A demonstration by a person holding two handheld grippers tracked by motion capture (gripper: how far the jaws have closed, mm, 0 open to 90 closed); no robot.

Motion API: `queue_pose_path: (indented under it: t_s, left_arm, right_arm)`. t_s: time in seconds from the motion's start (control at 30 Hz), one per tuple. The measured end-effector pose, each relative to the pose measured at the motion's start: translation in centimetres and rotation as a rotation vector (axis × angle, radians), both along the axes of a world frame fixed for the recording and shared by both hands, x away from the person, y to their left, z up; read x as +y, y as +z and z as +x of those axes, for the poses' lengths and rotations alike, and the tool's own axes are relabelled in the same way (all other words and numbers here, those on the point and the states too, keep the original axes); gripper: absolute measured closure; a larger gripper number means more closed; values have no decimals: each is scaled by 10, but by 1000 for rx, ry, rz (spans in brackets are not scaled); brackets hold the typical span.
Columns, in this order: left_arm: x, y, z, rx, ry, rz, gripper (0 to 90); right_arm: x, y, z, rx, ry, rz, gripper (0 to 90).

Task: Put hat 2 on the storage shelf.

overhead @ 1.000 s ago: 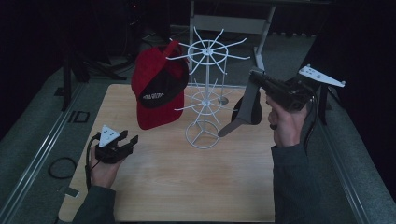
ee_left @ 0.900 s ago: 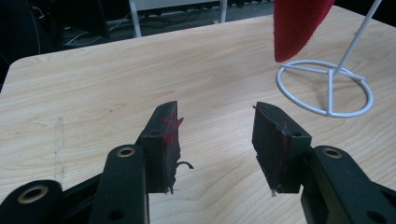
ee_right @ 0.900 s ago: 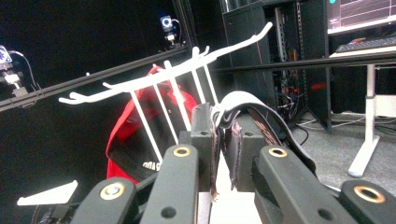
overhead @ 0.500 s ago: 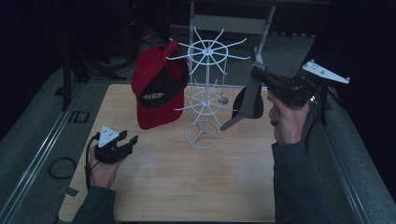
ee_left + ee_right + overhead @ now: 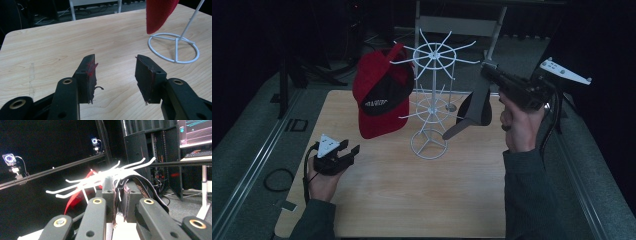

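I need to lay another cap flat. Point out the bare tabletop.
Bare wood lies along the table's near edge, between the left gripper and the person's right sleeve, in front of the white rack's ring base. It is crowded behind: the red cap hangs left of the rack, the black cap right, held by the right gripper.

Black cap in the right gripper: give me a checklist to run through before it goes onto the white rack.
1. Grip: right gripper shut on the black cap, which hangs clear of the table: ok.
2. Free prongs on the white wire rack toward the cap: ok.
3. Red cap hanging on the rack's far side, apart from the black cap: ok.
4. Left gripper open, holding nothing, low near the table, away from the rack: ok.
5. Cap's opening lined up with a prong: cannot tell.
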State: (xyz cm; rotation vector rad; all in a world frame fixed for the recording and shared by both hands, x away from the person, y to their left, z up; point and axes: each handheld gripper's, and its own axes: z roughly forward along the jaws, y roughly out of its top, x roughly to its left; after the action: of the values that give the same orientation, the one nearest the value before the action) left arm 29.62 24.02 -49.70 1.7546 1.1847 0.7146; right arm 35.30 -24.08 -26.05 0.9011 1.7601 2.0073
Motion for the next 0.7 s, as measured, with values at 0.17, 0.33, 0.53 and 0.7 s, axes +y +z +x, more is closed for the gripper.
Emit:
queue_pose_path:
  t_s: [0.17, 0.33, 0.53, 0.7]
  left_arm:
    - [0, -1, 0, -2, 2, -3, 517]
    - [0, -1, 0, 0, 1, -1, 517]
    - [0, -3, 0, 3, -1, -6, 517]
    - [-1, -6, 0, 8, 0, -10, 517]
  right_arm:
    - [2, 4, 1, -6, 4, 5, 822]
    - [5, 9, 2, -11, 7, 14, 823]
    - [9, 14, 4, -15, 6, 18, 822]
    - [13, 17, 8, -15, 6, 11, 822]
